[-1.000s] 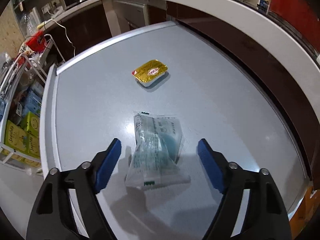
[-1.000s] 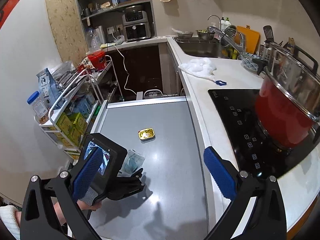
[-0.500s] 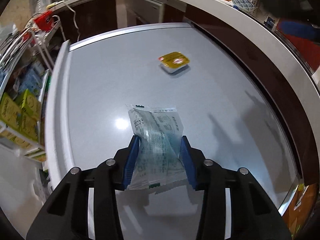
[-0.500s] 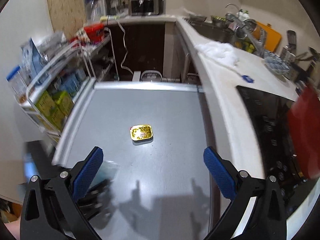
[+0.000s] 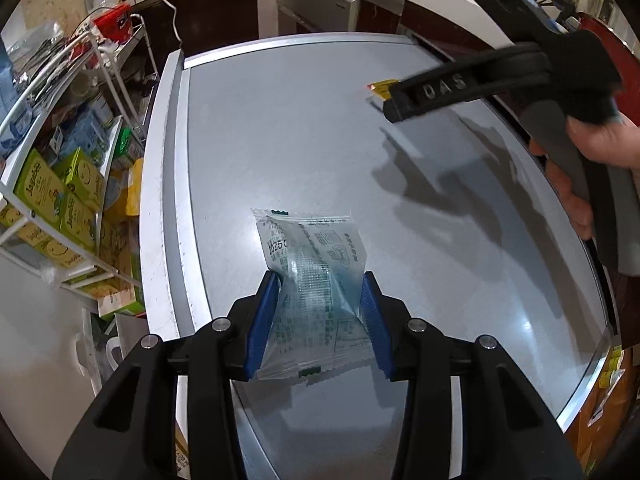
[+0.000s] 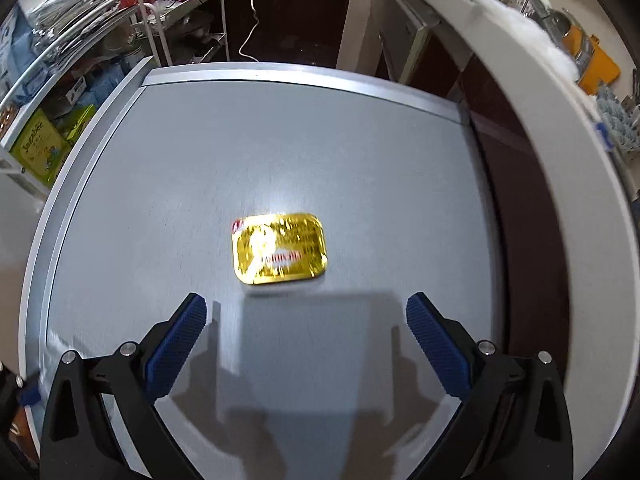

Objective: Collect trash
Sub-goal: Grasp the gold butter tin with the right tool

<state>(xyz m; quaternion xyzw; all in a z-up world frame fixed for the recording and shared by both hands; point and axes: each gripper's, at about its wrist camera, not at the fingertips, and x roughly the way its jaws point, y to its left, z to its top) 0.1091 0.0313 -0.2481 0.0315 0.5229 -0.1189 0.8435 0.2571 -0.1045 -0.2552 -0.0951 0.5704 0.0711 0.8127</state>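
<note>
The left gripper is pinching a clear plastic wrapper between its blue pads. The wrapper is crumpled and see-through with a bluish tint, printed with dark text, small pictograms and the digits "2025", and has serrated ends with a small green mark at each. Its near end lies between the fingers; the far end fans out ahead of the fingertips above the grey tabletop. Whether it is lifted clear of the surface cannot be told.

The right gripper is spread wide, with nothing between its blue pads. Just ahead of it, centred between the fingers and not touching them, a gold foil-lidded portion tub sits flat on the tabletop. Its lid is a rounded rectangle, shiny gold with a red-and-white logo and a red tab at the far left corner; motion blur makes the lettering unreadable, and the sealed foil hides any contents.

In the left wrist view, the right gripper crosses the upper right, held in a hand, and covers nearly all of the tub, leaving only a yellow sliver. To the left of both grippers a white wire rack holds green "Jagabee" boxes, partly cut off by the frame edge.
</note>
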